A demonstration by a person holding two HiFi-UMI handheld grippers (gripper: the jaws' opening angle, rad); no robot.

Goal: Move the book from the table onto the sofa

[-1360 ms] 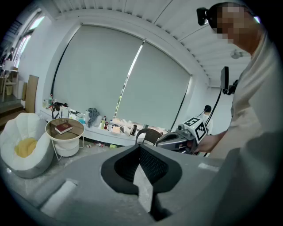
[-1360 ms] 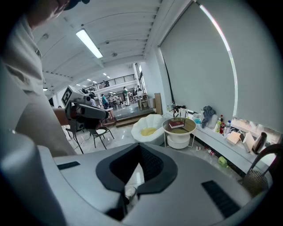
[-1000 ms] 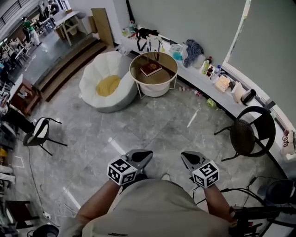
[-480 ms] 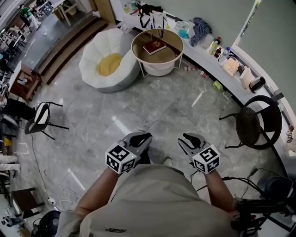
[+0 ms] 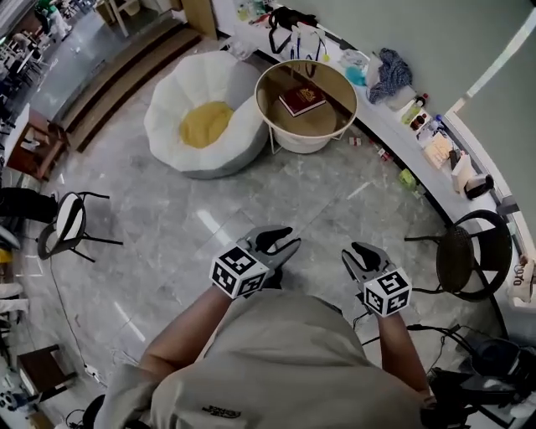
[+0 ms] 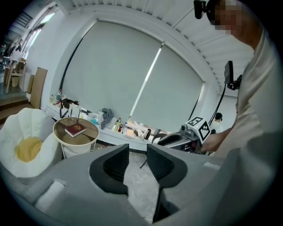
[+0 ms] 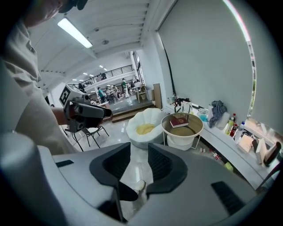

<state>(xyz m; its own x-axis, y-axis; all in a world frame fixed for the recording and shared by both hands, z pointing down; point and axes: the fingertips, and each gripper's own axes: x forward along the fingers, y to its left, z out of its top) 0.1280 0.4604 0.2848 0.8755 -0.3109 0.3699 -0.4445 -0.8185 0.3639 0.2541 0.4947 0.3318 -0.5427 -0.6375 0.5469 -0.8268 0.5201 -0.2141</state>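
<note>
1. Standing near the person, I see the left claw (image 5: 285, 239) held out low in front of the body. Its jaws are parted by a moderate gap and have just been opening. Nothing is between them; only the grey floor (image 5: 276, 201) shows through the gap.
2. The right claw (image 5: 362, 250) is held alongside it, a little apart. Its jaws are spread somewhat wider and have also just been opening, and they grip nothing. A pale shoe tip (image 7: 138, 187) shows on the floor below the gap.
3. Each claw has its marker cube just behind the jaws, above the person's pale shirt (image 5: 285, 369).
4. Farther off, a white, petal-shaped sofa (image 5: 188, 155) sits on the floor with a yellow cushion (image 5: 207, 124) in its hollow.
5. Just beside the sofa, on its right in the head view, stands a round tabletop (image 5: 322, 121) on thin white legs. The dark red book (image 5: 301, 100) lies flat on it, well apart from both claws.
6. Beyond the tabletop, a white ledge (image 5: 394, 138) runs along the wall. It carries bottles, a blue-grey cloth (image 5: 390, 71) and a black bag (image 5: 289, 18).
7. A black round chair (image 5: 469, 251) stands by the ledge at the right.
</note>
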